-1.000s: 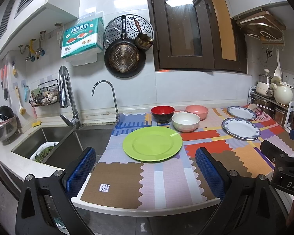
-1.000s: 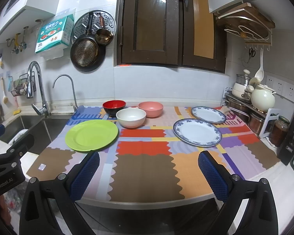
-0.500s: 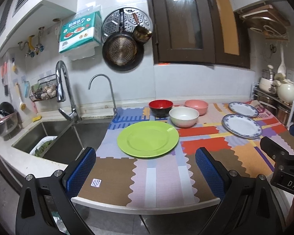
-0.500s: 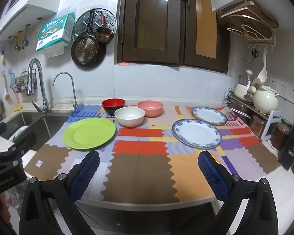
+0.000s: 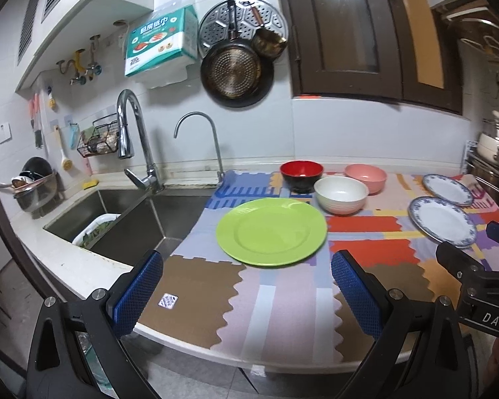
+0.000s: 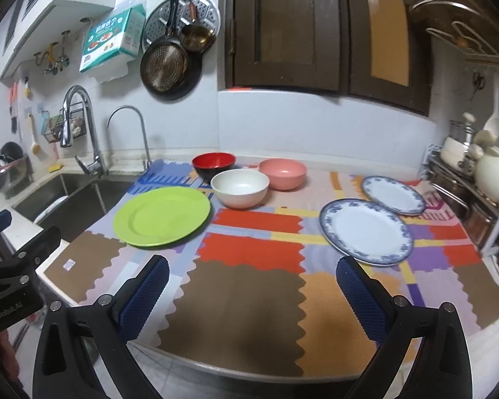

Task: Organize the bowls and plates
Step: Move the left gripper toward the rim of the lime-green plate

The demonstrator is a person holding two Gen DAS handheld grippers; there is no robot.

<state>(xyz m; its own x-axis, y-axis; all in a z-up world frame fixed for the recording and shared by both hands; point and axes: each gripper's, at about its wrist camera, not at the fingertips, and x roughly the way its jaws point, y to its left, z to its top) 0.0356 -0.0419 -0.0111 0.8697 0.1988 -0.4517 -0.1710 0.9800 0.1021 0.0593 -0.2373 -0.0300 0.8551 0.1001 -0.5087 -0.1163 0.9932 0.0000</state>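
A green plate (image 5: 271,231) (image 6: 162,215) lies on the patchwork mat (image 5: 282,286) beside the sink. Behind it stand a red-and-black bowl (image 5: 301,175) (image 6: 214,165), a white bowl (image 5: 341,195) (image 6: 240,187) and a pink bowl (image 5: 366,178) (image 6: 282,173). Two blue-rimmed white plates lie to the right, the nearer one (image 5: 442,220) (image 6: 366,230) partly overlapping the farther one (image 5: 447,189) (image 6: 393,195). My left gripper (image 5: 246,292) is open, held short of the counter's front edge before the green plate. My right gripper (image 6: 251,294) is open over the mat's near brown patch. Nothing is between either pair of fingers.
A steel sink (image 5: 129,216) with a white basket of greens (image 5: 96,229) and two taps (image 5: 133,139) lies left of the mat. Pans (image 5: 233,69) hang on the wall. A rack with pots and a cream kettle (image 6: 492,173) stands at the right.
Both grippers have come closer to the counter and dipped a little, so the dishes look nearer. No dish has moved, and both grippers stay open.
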